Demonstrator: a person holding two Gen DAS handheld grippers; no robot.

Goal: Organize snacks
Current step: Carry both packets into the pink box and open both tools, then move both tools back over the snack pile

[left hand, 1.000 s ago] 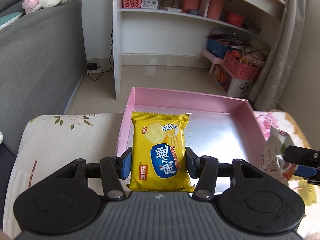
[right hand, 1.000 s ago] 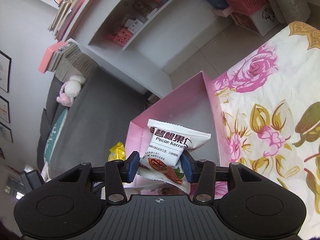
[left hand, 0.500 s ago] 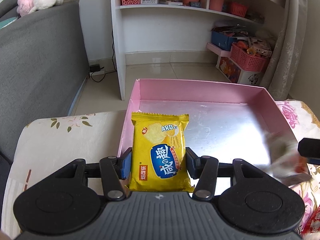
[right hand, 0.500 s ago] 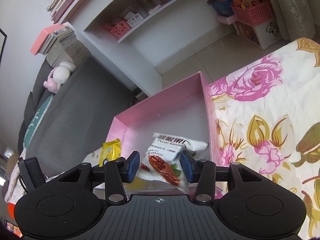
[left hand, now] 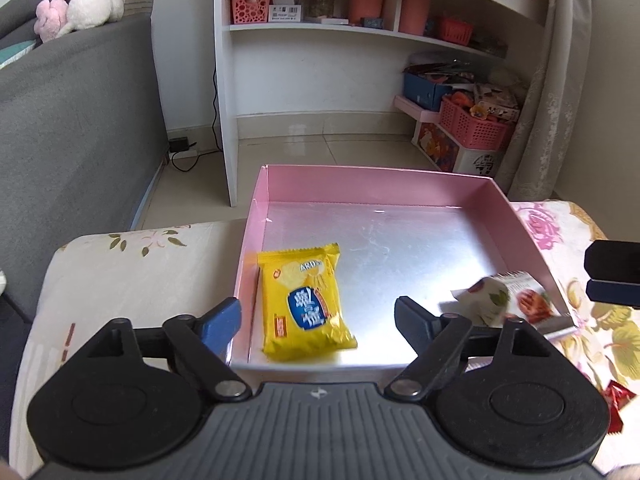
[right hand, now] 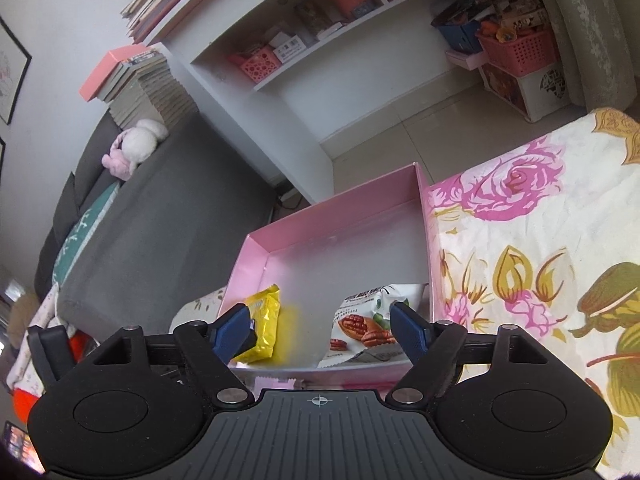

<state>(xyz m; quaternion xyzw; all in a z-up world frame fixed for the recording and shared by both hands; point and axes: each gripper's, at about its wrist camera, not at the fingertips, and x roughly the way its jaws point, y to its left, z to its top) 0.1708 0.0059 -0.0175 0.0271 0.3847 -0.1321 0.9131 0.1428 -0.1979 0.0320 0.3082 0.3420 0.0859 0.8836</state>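
At the bottom of my left view, the left gripper [left hand: 318, 316] has its fingers spread wide with nothing pinched between them. The yellow chip bag [left hand: 306, 302] lies flat in the gap, closer to the blue left finger [left hand: 222, 322] than to the black right one, touching neither. It rests on the silvery floor of the pink box [left hand: 376, 182], in the box's near left corner, right beside the left wall. Toward the lower right of that frame I see the white nut packet [left hand: 506, 298], blurred, at the box's near right corner beside the right wall; whether it has settled I cannot tell. In my right view, the right gripper [right hand: 320, 330] is also spread open and holds nothing. The nut packet [right hand: 366, 322] sits low centre-right in the frame, inside the box, just left of my right finger [right hand: 408, 332] and partly hidden behind it; I cannot tell if they touch. The chip bag [right hand: 264, 328] shows behind my left finger. The box [right hand: 344, 208] sits on a flowered cloth [right hand: 520, 240], which fills the right side of the frame. Farther off, a grey sofa [left hand: 72, 120] stands at the left and white shelves [left hand: 360, 32] across the top.
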